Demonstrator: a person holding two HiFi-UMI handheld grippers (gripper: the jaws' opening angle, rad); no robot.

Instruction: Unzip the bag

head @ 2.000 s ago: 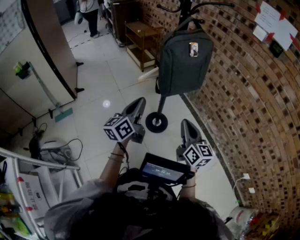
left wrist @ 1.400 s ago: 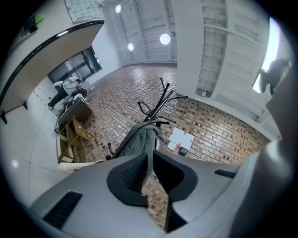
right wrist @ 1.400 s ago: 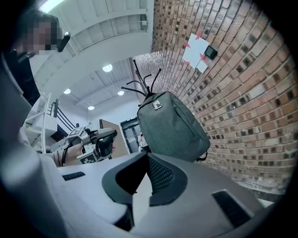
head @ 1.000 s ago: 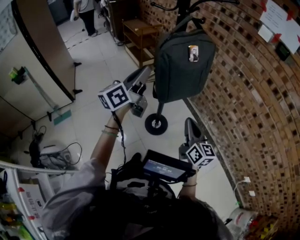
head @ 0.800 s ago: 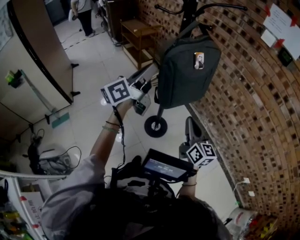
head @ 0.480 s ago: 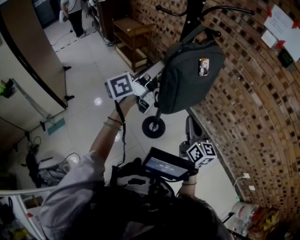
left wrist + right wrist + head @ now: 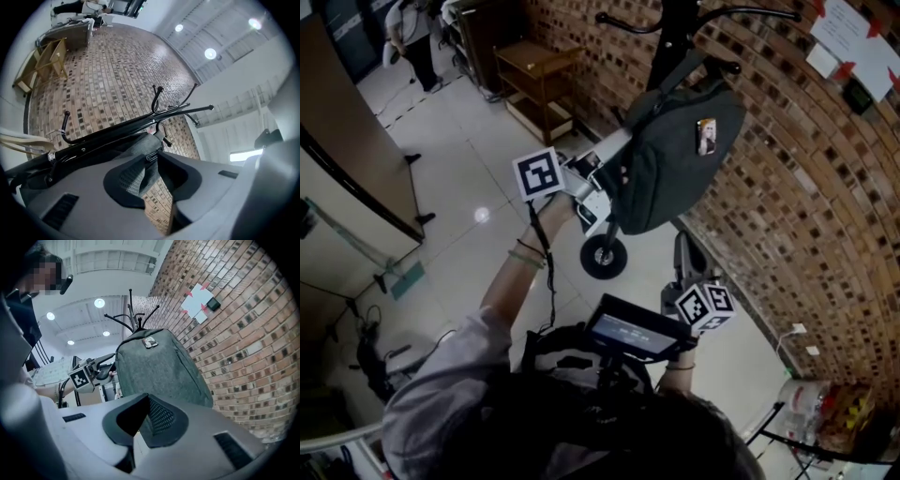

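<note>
Nearest, at 6 o'clock of the head view: a small lit screen (image 7: 633, 333) on the chest rig. Just past it, toward 5 o'clock, right gripper (image 7: 682, 244), jaws drawn together on nothing, pointing up at the bag (image 7: 680, 159) and well short of it.

Further out, at 11 o'clock from the screen, left gripper (image 7: 607, 173) on a raised forearm (image 7: 520, 272), tips against the bag's 9 o'clock edge. Jaws pinched on a fold of its grey fabric, right below a small metal zip slider (image 7: 151, 157).

Bag itself: hangs tilted from a black coat stand (image 7: 667, 42), lower end swung toward 8 o'clock, above the stand's round base (image 7: 602, 256). Carries a small picture tag (image 7: 706, 136) on its front. Shows nothing of its inside from any view.

Beyond, at 11 o'clock, a wooden shelf unit (image 7: 534, 66); from 12 to 4 o'clock, a brick wall (image 7: 787, 187).

Against two seconds ago: left gripper up from low beside the right one to the bag's side; bag no longer hanging straight; right gripper in much the same spot.
</note>
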